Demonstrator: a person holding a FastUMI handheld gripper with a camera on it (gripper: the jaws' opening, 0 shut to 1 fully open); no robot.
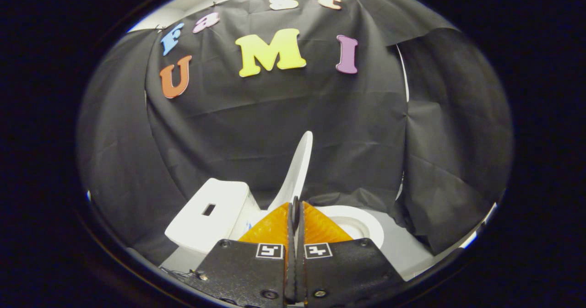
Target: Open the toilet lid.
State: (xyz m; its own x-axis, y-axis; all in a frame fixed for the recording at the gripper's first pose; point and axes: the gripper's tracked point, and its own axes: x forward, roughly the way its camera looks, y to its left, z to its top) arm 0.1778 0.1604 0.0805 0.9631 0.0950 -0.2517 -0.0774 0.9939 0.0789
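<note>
There is one toilet lid (300,164), white, and it is raised: it stands nearly upright, leaning a little to the right at its top, just ahead of the claw (295,207) and in line with the slit between the two fingers. The lower edge of the lid comes down to the fingertips; whether the fingers pinch it I cannot tell, because the tips cover that spot. The two fingers of the claw lie pressed together with almost no gap between them. To the right of the lid, beyond the right finger, one round white toilet bowl (361,225) with its seat ring is open to view. To the left of the lid, beyond the left finger, stands one white tank (208,214), and on its top is one small dark rectangular opening (208,209). The toilet rests on a pale floor (407,253). Behind everything, far from the claw, hangs the black cloth wall (256,116) of the booth, with many folds.
</note>
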